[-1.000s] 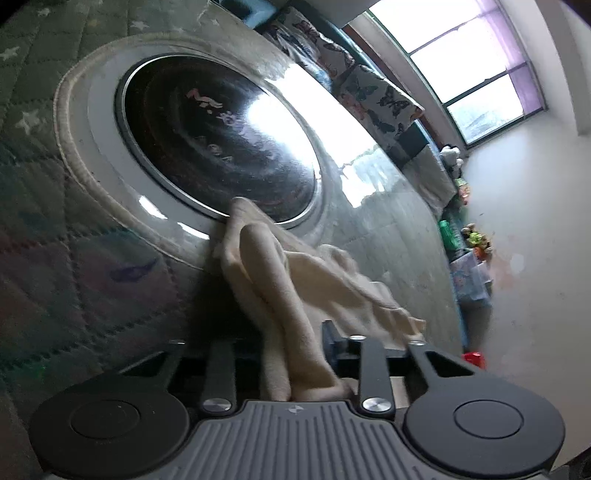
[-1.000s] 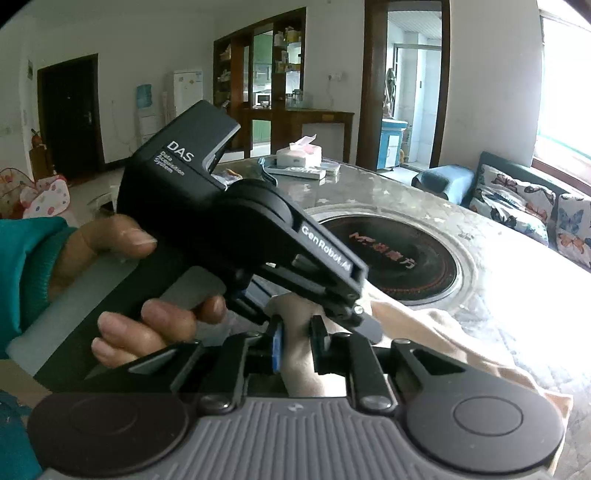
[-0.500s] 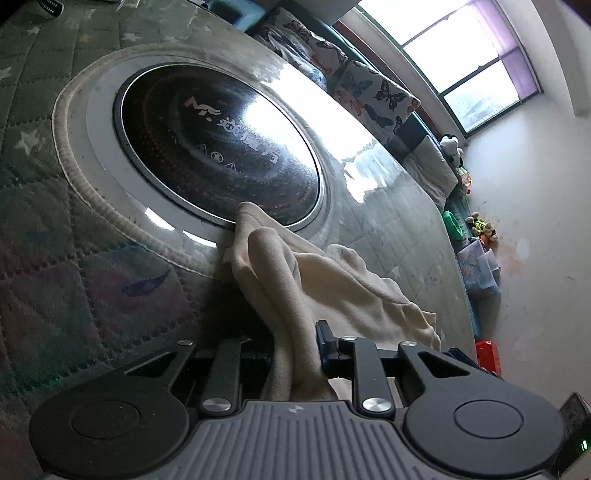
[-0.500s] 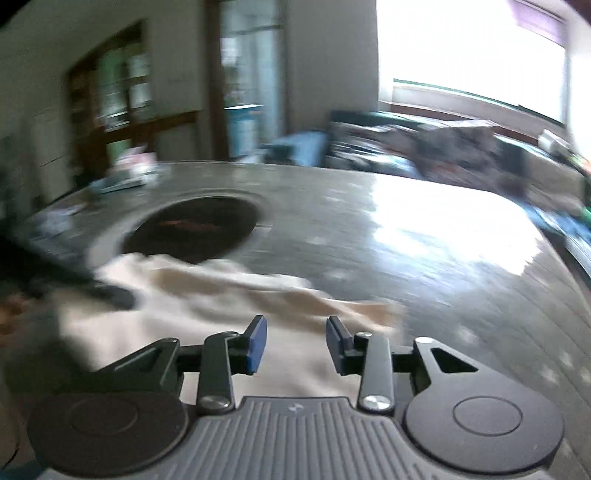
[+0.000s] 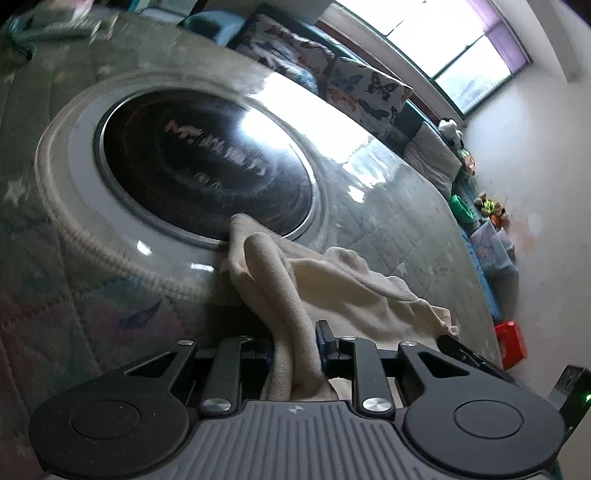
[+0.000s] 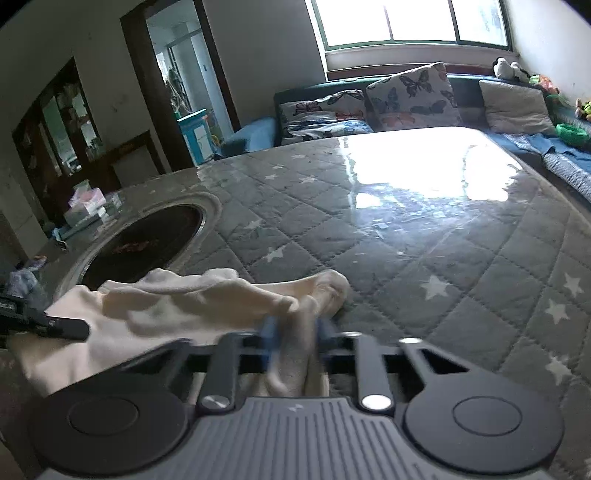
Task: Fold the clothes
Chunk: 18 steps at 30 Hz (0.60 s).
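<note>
At lower centre, the right gripper [image 6: 295,328], empty and apart a moment ago, is closing on the cream garment [image 6: 177,306] lying beside the dark round plate [image 6: 144,240] while the left gripper [image 5: 295,343] keeps pinching its other end, so both ends are secured for folding.

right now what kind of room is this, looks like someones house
Most likely a home living or dining room: a sofa with butterfly cushions under a window, and a quilt-covered table with a built-in round cooktop.
</note>
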### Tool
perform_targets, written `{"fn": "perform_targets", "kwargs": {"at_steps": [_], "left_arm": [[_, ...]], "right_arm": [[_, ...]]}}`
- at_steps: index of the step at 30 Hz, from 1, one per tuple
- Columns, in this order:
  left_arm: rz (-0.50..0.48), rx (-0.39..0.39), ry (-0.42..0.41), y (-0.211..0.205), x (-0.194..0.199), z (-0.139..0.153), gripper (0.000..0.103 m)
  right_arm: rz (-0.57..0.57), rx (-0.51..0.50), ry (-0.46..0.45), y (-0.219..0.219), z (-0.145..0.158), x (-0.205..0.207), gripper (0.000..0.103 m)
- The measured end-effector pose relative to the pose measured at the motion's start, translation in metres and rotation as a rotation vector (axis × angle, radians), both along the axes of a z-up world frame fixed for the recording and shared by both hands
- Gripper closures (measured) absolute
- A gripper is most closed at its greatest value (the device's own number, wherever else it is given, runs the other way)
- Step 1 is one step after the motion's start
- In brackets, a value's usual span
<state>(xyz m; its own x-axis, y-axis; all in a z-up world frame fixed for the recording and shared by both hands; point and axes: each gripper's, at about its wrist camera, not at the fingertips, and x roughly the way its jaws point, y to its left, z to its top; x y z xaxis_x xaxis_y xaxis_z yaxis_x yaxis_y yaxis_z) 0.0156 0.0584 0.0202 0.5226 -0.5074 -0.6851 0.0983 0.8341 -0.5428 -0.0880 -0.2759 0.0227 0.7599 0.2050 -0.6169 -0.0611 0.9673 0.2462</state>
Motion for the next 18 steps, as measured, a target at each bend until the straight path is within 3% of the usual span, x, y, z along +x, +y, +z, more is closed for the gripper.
{"fn": "perform_targets", "kwargs": {"at_steps": [9, 18], "left_arm": [[-0.156, 0.056, -0.123, -0.045, 0.004, 0.037, 0.085], [-0.34, 0.053, -0.156, -0.135, 0.008, 0.048, 0.086]], "right_arm": [[-0.074, -0.022, -0.108, -0.013, 0.034, -0.029, 0.094], [-0.262, -0.118, -0.156, -0.077, 0.063, -0.063, 0.094]]}}
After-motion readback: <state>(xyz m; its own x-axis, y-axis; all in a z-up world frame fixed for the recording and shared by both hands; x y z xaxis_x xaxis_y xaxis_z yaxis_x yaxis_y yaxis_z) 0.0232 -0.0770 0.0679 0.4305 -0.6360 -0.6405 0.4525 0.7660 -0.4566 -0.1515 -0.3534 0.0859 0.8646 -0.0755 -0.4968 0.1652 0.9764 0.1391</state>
